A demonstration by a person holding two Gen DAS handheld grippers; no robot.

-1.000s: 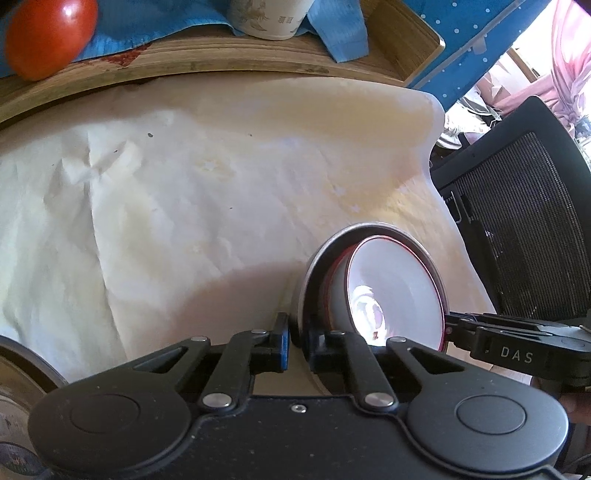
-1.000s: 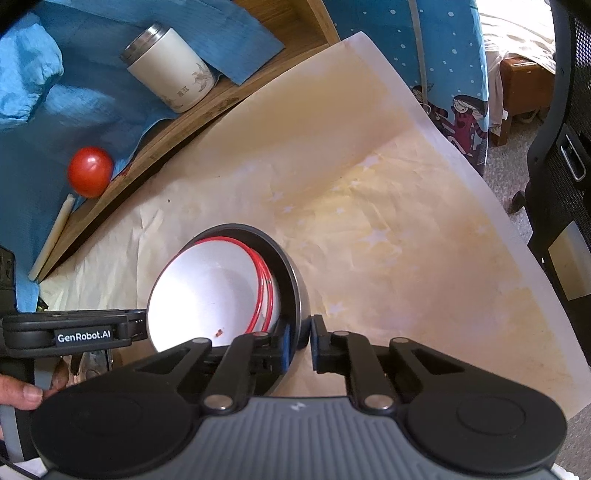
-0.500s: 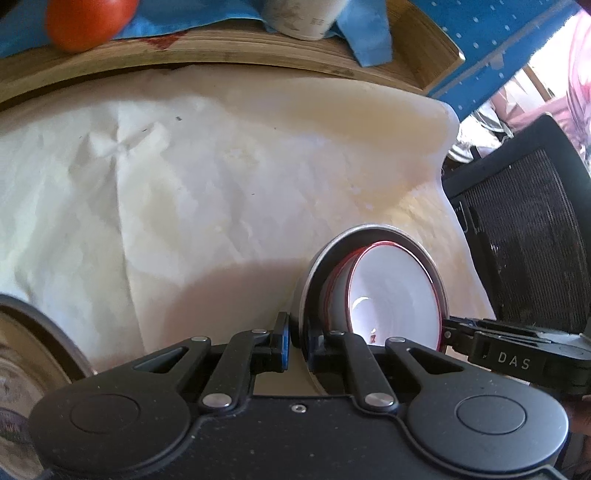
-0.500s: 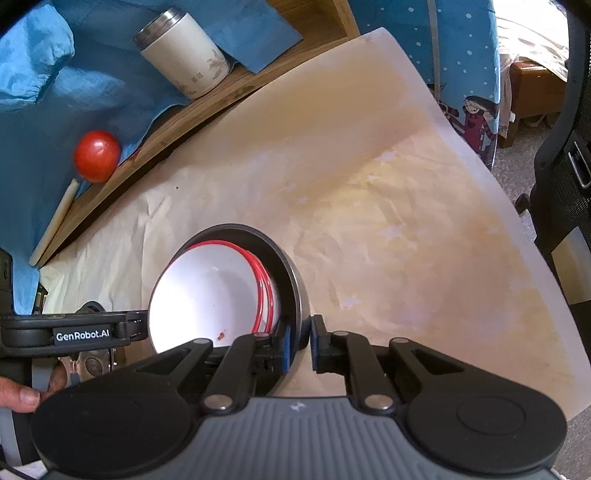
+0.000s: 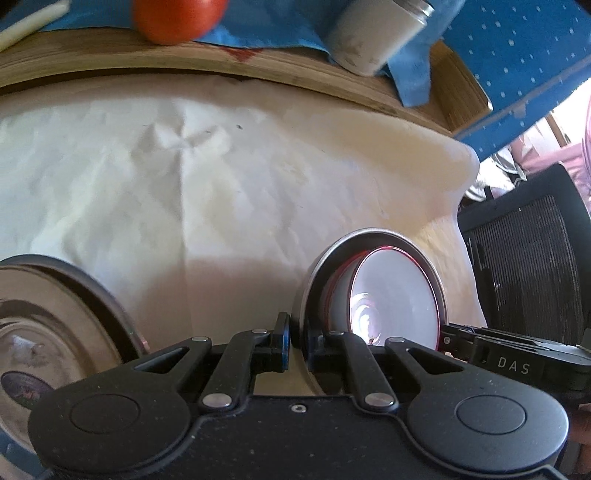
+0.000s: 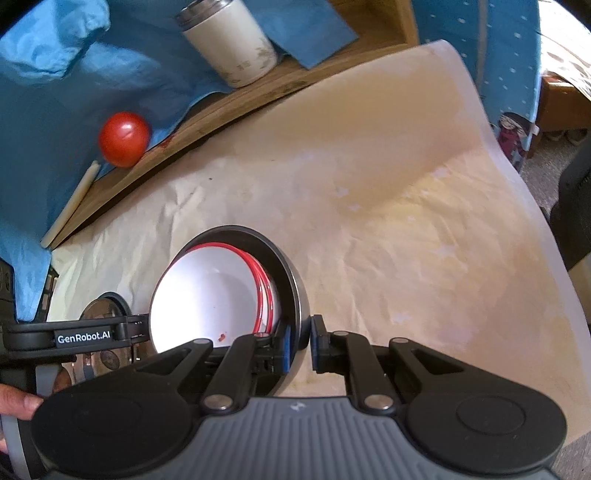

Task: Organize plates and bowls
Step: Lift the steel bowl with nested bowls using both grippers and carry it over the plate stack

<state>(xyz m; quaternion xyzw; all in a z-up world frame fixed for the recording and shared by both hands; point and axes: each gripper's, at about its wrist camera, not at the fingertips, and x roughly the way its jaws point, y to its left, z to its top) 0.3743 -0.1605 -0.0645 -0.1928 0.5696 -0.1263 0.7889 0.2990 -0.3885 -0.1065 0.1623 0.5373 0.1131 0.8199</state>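
Note:
A steel plate [image 5: 319, 266] [image 6: 290, 269] carries nested white bowls with red rims [image 5: 395, 295] [image 6: 207, 295]. My left gripper [image 5: 299, 339] is shut on the plate's left rim. My right gripper [image 6: 304, 339] is shut on the plate's opposite rim. Both hold the stack above the paper-covered table [image 5: 221, 177] [image 6: 388, 221]. A second steel plate [image 5: 55, 317] lies at the lower left in the left wrist view; it also shows in the right wrist view [image 6: 103, 306], partly hidden behind the left gripper.
A wooden tray [image 5: 258, 74] [image 6: 207, 125] at the back holds a blue cloth [image 6: 74, 74], a tomato [image 5: 177, 18] [image 6: 123, 134], a white tin [image 5: 373, 37] [image 6: 231, 40] and a pale stick [image 6: 70, 206]. A black mesh chair [image 5: 528, 266] stands right of the table.
Both grippers, still holding the plate with bowls, have pulled back toward me and leftward. The second steel plate has come further into the left wrist view.

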